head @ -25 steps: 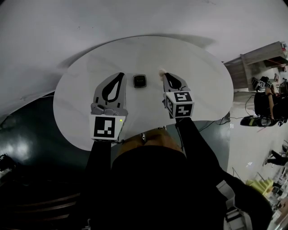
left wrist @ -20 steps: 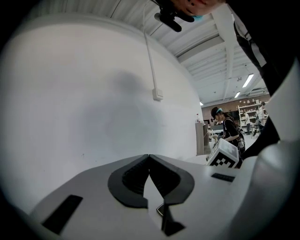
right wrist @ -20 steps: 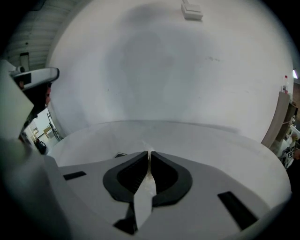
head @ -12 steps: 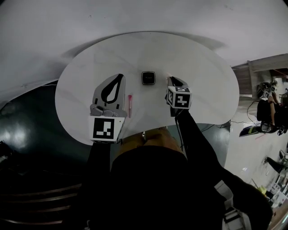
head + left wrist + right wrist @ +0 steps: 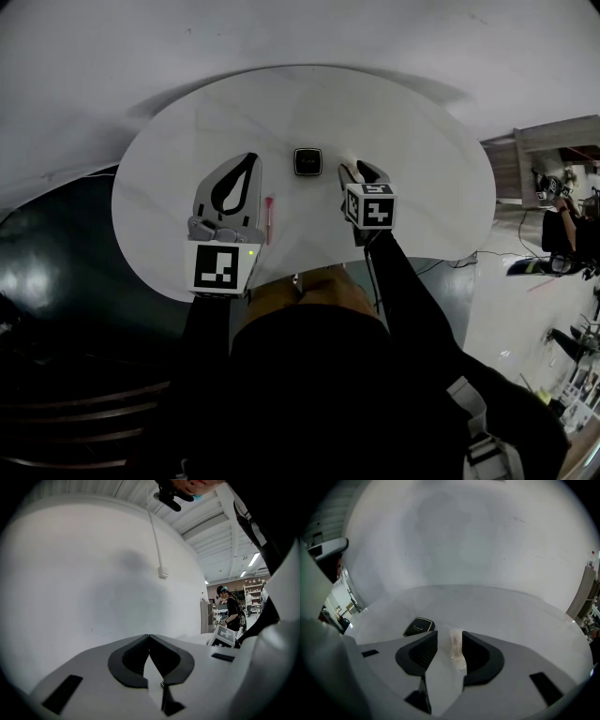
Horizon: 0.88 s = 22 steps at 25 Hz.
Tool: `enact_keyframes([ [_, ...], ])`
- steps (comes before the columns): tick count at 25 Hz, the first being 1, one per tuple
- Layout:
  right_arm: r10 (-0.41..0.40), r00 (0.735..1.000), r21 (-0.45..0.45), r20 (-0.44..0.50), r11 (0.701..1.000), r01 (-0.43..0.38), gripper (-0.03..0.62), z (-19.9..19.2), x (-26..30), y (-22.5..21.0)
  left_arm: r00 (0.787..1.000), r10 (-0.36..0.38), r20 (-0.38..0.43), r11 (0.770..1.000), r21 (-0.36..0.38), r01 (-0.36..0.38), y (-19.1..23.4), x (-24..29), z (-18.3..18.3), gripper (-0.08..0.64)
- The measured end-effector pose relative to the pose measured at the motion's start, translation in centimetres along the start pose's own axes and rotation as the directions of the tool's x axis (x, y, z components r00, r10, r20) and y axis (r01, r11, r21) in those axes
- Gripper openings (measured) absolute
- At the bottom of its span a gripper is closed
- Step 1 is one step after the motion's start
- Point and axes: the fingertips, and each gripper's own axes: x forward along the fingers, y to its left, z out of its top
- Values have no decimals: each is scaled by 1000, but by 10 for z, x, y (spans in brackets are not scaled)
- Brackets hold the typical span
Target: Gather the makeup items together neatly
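Gleaming square black compact [image 5: 307,161], round table [image 5: 412,141]

The person [image 5: 319,375] hides the near edge of the table [image 5: 422,169], print on the compact [image 5: 418,626] is too small to read, and the pale item [image 5: 455,646] beside it is too blurred to name.

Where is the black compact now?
In the head view the black compact lies midway across the white table, right of the left gripper and beyond the pink stick.
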Motion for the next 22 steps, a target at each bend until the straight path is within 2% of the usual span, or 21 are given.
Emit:
enact_keyframes([
  [7, 2, 996, -16, 87, 1000, 0, 178, 22, -22, 3, 1000, -2, 22, 1000, 5, 2, -3, 2, 6, 15],
  [11, 18, 984, -41, 177, 999, -11, 178, 52, -48, 10, 999, -3, 45, 1000, 9, 2, -3, 3, 15, 15],
  [22, 77, 906, -135, 416, 991, -22, 176, 135, -122, 42, 995, 3, 97, 999, 37, -7, 6, 0, 34, 15],
])
